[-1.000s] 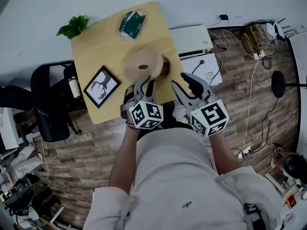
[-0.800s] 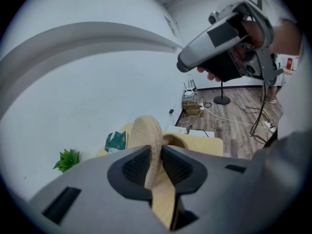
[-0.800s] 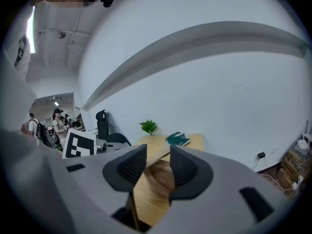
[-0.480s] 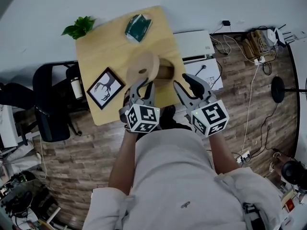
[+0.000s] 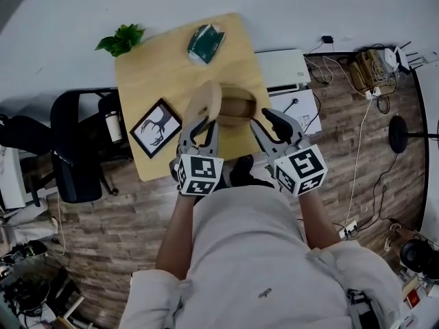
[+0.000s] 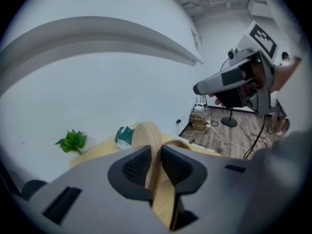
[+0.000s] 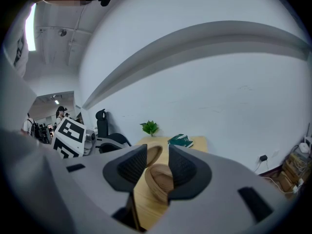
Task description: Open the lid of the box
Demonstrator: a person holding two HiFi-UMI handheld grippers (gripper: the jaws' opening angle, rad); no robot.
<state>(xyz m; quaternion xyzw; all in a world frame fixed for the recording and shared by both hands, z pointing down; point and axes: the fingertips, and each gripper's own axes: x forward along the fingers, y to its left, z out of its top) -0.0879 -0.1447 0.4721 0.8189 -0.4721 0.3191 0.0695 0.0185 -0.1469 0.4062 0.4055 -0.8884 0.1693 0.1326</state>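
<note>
Got the round wooden lid (image 6: 149, 136) pinched edge-on in the left gripper (image 6: 155, 164), pads squeezed on both flat faces. So already off the box (image 5: 237, 108), standing nearly upright right at its 9 o'clock rim in the head view. Can't tell whether still touching that rim. Sitting open near the front edge of the light wooden table (image 5: 158, 70), that box, dead at 12 o'clock from both tools. Looking down the right gripper view, can see straight into it: a shallow round tub with plain wood walls and floor. Holding the right gripper (image 7: 157, 167) at roughly the box's 4 o'clock, jaws apart and just been easing a touch closer, with the box showing in the gap but no clear squeeze on it. Elsewhere on the table, going by the box: a dark green packet (image 5: 206, 43) at 11 o'clock, a leafy plant (image 5: 122, 40) at 10 o'clock on the far corner, and a black picture frame (image 5: 156, 127) with an antlered animal drawing at 9 o'clock. Can't read the print on the packet, too small. Only other markings: black-and-white square patterns on the marker cubes (image 5: 199, 173), not lettering.
</note>
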